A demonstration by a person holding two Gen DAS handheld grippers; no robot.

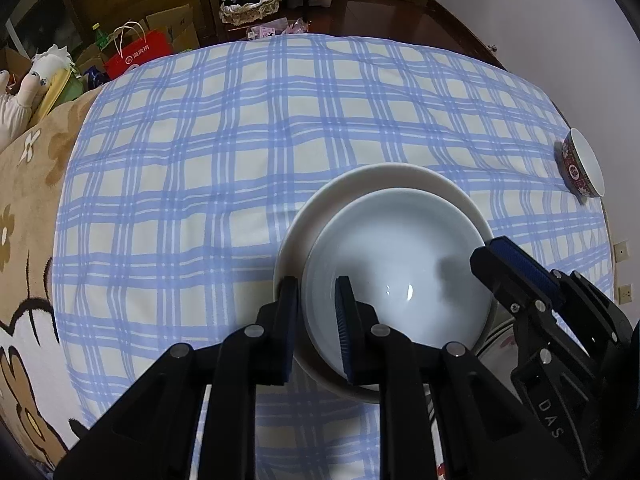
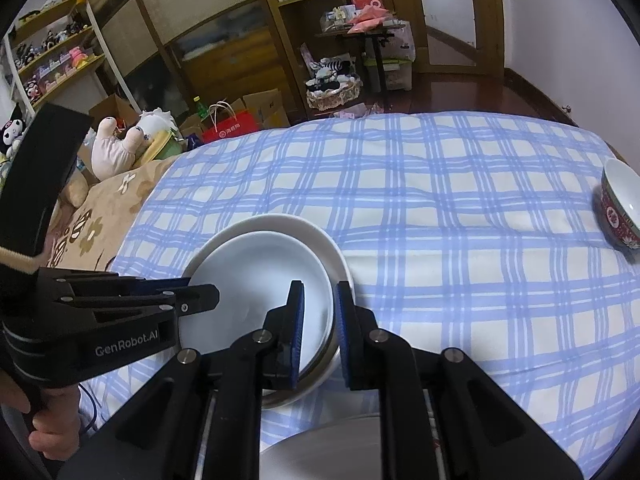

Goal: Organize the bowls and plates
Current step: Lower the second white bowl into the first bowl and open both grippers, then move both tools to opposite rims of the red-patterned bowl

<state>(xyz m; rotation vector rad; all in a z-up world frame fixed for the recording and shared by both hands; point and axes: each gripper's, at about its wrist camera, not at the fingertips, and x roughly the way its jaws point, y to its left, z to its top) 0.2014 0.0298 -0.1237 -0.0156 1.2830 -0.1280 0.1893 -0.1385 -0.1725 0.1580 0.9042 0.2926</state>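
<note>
So both tongs are on the same stack of dishes right now. There's a pale bluish plate nested inside a bigger cream plate, sitting on the blue checked cloth.

The left tongs point steeply down at the near left edge of the stack. The rims of both plates pass between the two blue pads, one pad outside the cream plate and the other inside the bluish one. The gap is narrow and the pads look clamped on the rims, though from this angle I can't see the contact itself.

The right tongs straddle the opposite edge the same way, inner pad over the bluish plate's inside, outer pad outside the cream rim. The jaws are nearly closed around both rims, and here I really can't tell if the pads are pressing or just sitting close.

In the right camera a hand holds the handle of the left tongs.

Well off to the right of both tongs, near the cloth's edge, a red patterned bowl stands upright, white inside. Just under the right tongs, closest to the camera, another white plate peeks in at the bottom.
</note>
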